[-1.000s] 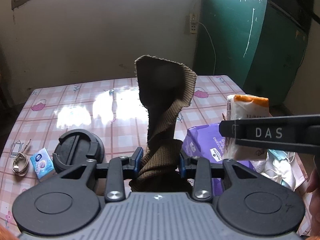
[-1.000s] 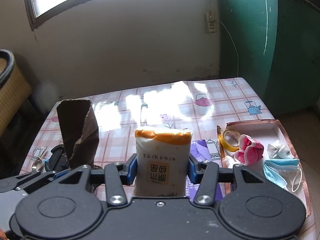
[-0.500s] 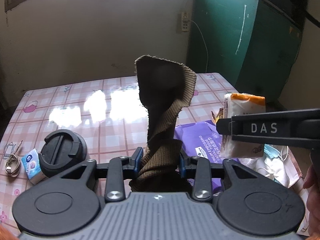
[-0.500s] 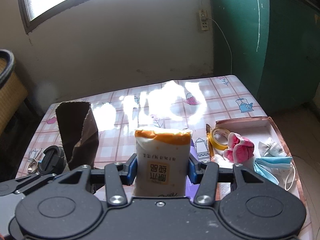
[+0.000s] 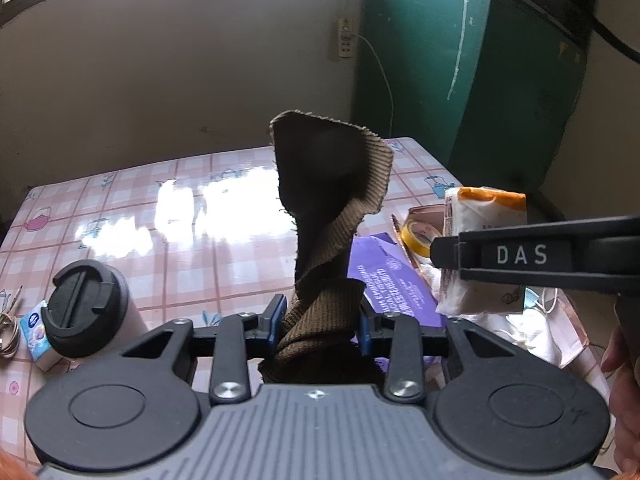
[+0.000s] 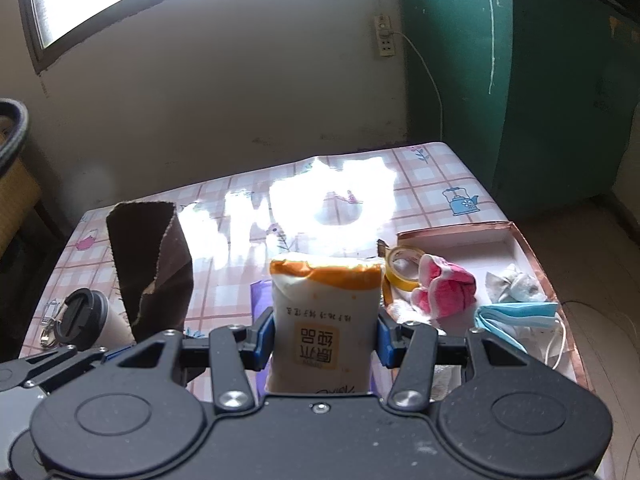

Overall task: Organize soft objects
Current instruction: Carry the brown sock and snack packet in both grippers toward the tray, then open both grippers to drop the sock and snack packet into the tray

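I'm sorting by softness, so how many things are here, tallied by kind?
Cloth pieces: 3, brown cloth, pink cloth, grey rag
Tissue packs: 3, orange-topped, purple, small blue
Face masks: 1
Tape rolls: 1
Lidded cups: 1
Total: 9

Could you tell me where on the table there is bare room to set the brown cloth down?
The sunlit middle and far half of the table lie bare, between the cup and the tray. The tray and the purple pack crowd the right side.
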